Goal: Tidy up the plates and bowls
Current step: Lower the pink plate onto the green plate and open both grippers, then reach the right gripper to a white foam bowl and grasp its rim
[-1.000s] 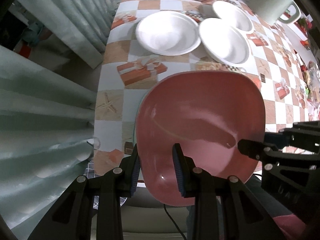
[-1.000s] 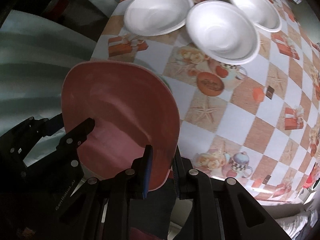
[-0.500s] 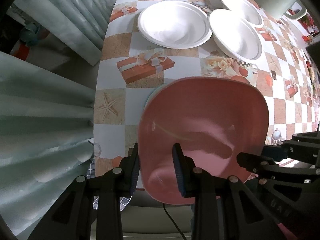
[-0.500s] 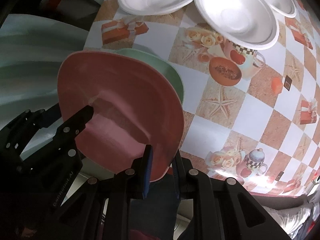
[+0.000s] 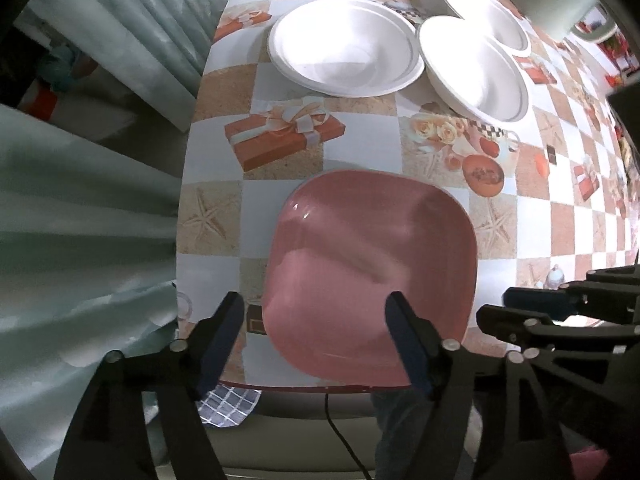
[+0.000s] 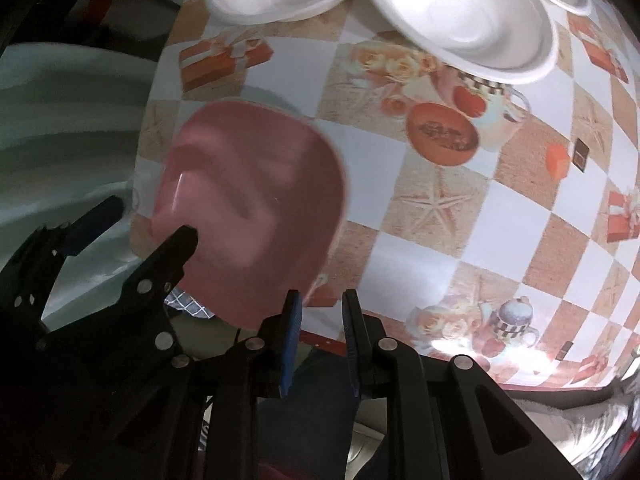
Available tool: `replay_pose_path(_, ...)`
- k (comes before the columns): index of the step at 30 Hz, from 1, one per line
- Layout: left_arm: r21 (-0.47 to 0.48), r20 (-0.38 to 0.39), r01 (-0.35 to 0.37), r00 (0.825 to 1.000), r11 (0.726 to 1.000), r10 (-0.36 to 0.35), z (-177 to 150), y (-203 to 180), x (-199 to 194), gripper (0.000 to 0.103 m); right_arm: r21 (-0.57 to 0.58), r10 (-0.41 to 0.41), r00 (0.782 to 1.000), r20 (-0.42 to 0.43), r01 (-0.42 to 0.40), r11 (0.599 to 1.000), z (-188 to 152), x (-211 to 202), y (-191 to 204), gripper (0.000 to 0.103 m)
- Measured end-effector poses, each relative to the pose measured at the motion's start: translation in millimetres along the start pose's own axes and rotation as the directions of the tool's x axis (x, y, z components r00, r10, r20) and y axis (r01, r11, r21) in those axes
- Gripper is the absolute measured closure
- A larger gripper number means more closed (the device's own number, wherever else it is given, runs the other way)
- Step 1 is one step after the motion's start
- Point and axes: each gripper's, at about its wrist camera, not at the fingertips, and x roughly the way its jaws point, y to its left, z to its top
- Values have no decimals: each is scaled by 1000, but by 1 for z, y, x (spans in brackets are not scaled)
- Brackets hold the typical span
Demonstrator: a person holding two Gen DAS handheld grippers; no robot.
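Bright overhead light on the counter (image 5: pixel 360 152), white bowls (image 5: pixel 344 44) blown out with glare, small highlight on the pink plate (image 5: pixel 372 272), dark vignetted fisheye corners, strong edge curvature, right wrist view motion-blurred

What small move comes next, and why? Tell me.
Probably draw both grippers back off the pink plate. It lies flat near the table edge, and the left gripper is spread wide with neither finger gripping it. The right gripper stands slightly apart with nothing between its fingers. Then turn toward the white bowls beyond.
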Motion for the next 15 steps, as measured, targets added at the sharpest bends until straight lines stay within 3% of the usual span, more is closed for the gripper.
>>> replay_pose_path(3, -59, -18, 32, 999, 998, -33, 6, 9, 1, 20, 39, -5, 999, 36, 4, 999, -1, -10, -19, 28)
replay_pose_path(4, -92, -29, 71, 997, 993, -74, 8, 14, 1, 20, 55, 13, 999, 48, -16, 998, -2, -14, -26, 19)
replay_pose_path(7, -124, -30, 109, 993, 986, -113, 16, 16, -3, 16, 109, 13, 997, 74, -21, 994, -6, -23, -47, 18)
replay_pose_path(10, -98, -11, 114, 993, 989, -115, 25, 7, -11, 10, 167, -1, 995, 97, -15, 986, -11, -29, -69, 18)
replay_pose_path(11, -94, -8, 122, 992, 988, -124, 29, 3, -14, 2, 186, -2, 995, 103, -17, 982, -12, -31, -76, 18)
replay_pose_path(15, -83, -5, 180, 984, 980, -181, 44, -17, -21, 0, 256, -22, 990, 141, -15, 966, -17, -45, -107, 18)
